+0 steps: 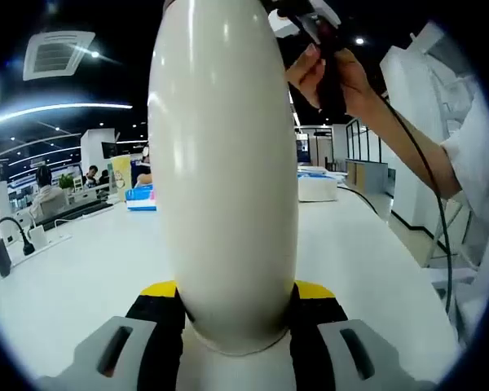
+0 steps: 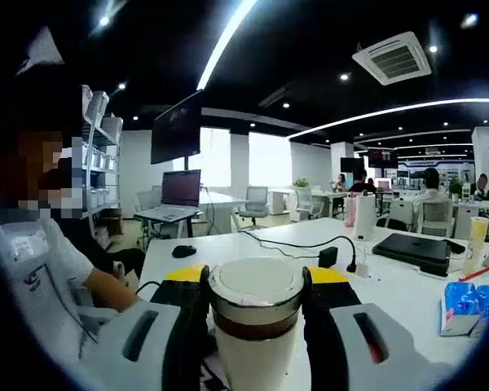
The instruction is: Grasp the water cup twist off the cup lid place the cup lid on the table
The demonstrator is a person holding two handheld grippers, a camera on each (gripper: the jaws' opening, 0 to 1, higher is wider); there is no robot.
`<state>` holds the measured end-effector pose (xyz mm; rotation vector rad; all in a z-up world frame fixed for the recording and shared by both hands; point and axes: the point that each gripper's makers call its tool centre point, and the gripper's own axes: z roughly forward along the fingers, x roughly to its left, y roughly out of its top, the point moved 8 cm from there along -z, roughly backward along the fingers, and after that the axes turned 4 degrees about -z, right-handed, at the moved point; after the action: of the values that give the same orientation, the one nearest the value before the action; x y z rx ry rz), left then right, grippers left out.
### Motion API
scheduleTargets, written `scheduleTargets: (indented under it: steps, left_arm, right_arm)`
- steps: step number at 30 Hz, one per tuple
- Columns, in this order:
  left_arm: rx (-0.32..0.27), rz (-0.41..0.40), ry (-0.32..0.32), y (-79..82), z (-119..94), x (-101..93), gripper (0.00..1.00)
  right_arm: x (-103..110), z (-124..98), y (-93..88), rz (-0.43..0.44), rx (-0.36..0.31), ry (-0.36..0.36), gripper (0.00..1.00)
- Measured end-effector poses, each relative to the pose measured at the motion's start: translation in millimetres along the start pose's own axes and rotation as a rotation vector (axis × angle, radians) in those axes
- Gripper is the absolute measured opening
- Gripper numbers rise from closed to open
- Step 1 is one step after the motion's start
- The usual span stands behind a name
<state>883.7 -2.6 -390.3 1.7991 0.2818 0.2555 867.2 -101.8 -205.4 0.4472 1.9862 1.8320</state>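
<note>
In the left gripper view, the left gripper is clamped across the lower body of the water cup, its 2 jaws pressed against either side of the smooth cream shell, which rises tall and upright above the white table. In the right gripper view, the right gripper is closed around the cup's top, with the jaws bearing on the cup lid and its metal band. The lid looks rigid and round (a good surface to twist), while the glossy body is likely slippery, so the lower grip probably needs firm pressure to stop it spinning. The weight depends on the contents, which I cannot tell. Farther off on the table lie a black laptop, a power adapter and a blue packet.
</note>
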Motion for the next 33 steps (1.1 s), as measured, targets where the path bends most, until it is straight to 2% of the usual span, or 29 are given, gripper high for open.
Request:
scheduleTargets:
  steps: [10,20,23,26,30,32,33]
  left_arm:
    - [0.001,0.006,-0.002,0.6,1,-2.3,0.51]
    - [0.003,0.007,-0.005,1.3,2,-4.4,0.51]
    - [0.003,0.007,-0.006,1.7,1,-4.6,0.51]
    - [0.003,0.008,-0.006,2.1,1,-6.0,0.51]
    - [0.004,0.008,-0.006,2.1,1,-6.6,0.51]
    - [0.004,0.008,-0.006,2.1,1,-6.5,0.51]
    - [0.004,0.009,-0.006,2.1,1,-6.7,0.51]
  right_arm:
    - [-1,-4,0.5,0.000,0.024,0.100,0.47]
    - [2,-4,2.3,-0.022,0.049,0.093,0.48]
    - [4,-5,4.0,-0.029,0.049,0.057,0.49]
    - [8,-8,10.3,-0.019,0.055,0.014,0.60]
    - [21,-13,20.3,-0.006,0.056,-0.104,0.70]
    - [26,-13,21.7,-0.009,0.061,-0.160,0.80]
    - [30,-12,21.6,0.005,0.063,-0.210,0.83]
